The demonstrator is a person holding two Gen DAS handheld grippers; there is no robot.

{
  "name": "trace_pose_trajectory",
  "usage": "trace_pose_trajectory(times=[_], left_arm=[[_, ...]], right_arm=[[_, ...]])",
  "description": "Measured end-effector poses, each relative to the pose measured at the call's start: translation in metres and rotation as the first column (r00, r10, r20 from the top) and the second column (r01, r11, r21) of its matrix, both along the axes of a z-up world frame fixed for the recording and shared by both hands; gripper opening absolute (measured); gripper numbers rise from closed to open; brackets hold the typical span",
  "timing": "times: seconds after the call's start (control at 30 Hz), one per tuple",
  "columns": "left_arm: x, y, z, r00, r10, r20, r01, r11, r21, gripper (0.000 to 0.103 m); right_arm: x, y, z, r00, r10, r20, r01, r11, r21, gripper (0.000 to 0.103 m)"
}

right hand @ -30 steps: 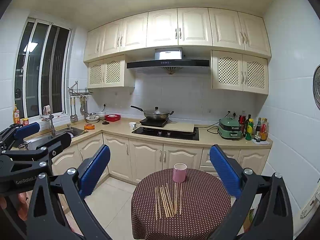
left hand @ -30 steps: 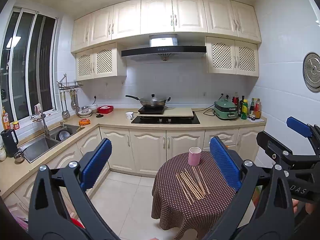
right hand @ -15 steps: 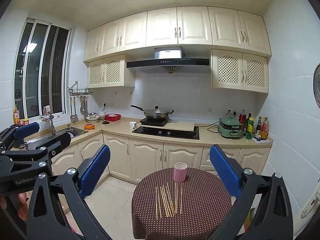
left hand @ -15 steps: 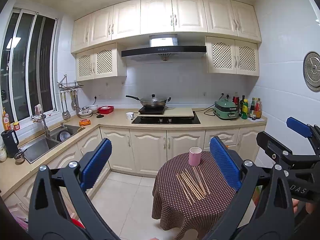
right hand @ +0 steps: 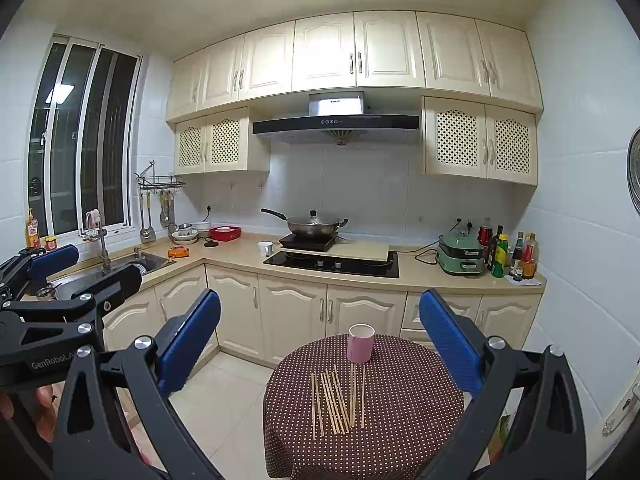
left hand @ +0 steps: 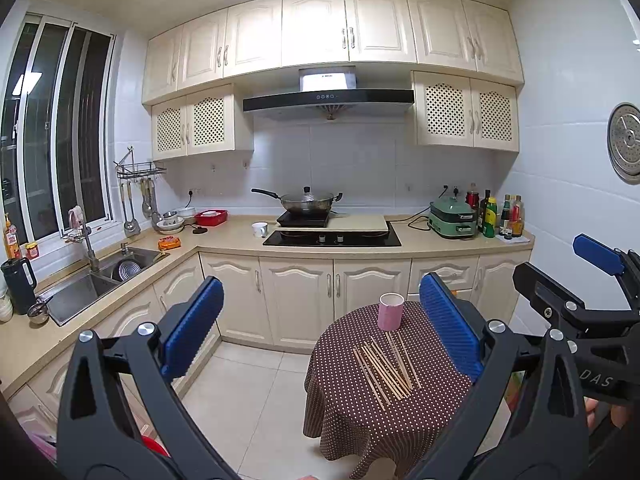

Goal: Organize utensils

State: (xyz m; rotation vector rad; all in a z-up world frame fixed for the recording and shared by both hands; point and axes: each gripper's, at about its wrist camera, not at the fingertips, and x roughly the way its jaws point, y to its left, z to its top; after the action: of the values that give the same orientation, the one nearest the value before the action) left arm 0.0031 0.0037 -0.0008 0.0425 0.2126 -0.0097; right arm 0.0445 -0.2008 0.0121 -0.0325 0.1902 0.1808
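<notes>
Both tongs are held up in the air, well short of the round counter (right hand: 420, 392) with its brown polka-dot cloth, and neither has hold of anything. The left tongs (left hand: 320, 328) stand spread wide, their blue pads (left hand: 192, 324) far apart with only floor and cupboard fronts between them. The right tongs (right hand: 320, 332) are spread just as wide, and the pink cup and the chopsticks show through the gap between their pads (right hand: 448, 340).

The pink cup (right hand: 361, 343) stands upright on the far part of the cloth-covered counter, its mouth up. A loose bunch of wooden chopsticks (right hand: 338, 402) lies flat on the cloth just on the near side of the pink cup, the sticks roughly side by side and some crossing; the farthest tips come close to the cup's base, and whether any touch it cannot be told. In the left wrist view the same chopsticks (left hand: 386, 366) lie fanned on the near side of the cup (left hand: 391, 311).

Beyond the pink cup runs the kitchen worktop, with a lidded wok (right hand: 316, 225) on the hob and a green electric cooker (right hand: 460, 254) to the right of the wok.
</notes>
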Motion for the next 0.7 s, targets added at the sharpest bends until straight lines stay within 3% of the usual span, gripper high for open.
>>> trace_pose_trajectory(times=[0.7], left_arm=[[0.014, 0.006, -0.004, 1.0, -0.006, -0.015, 0.006, 1.0, -0.003, 0.097]], right_arm=[[0.017, 0.012, -0.009, 1.0, -0.012, -0.018, 0.012, 1.0, -0.005, 0.096]])
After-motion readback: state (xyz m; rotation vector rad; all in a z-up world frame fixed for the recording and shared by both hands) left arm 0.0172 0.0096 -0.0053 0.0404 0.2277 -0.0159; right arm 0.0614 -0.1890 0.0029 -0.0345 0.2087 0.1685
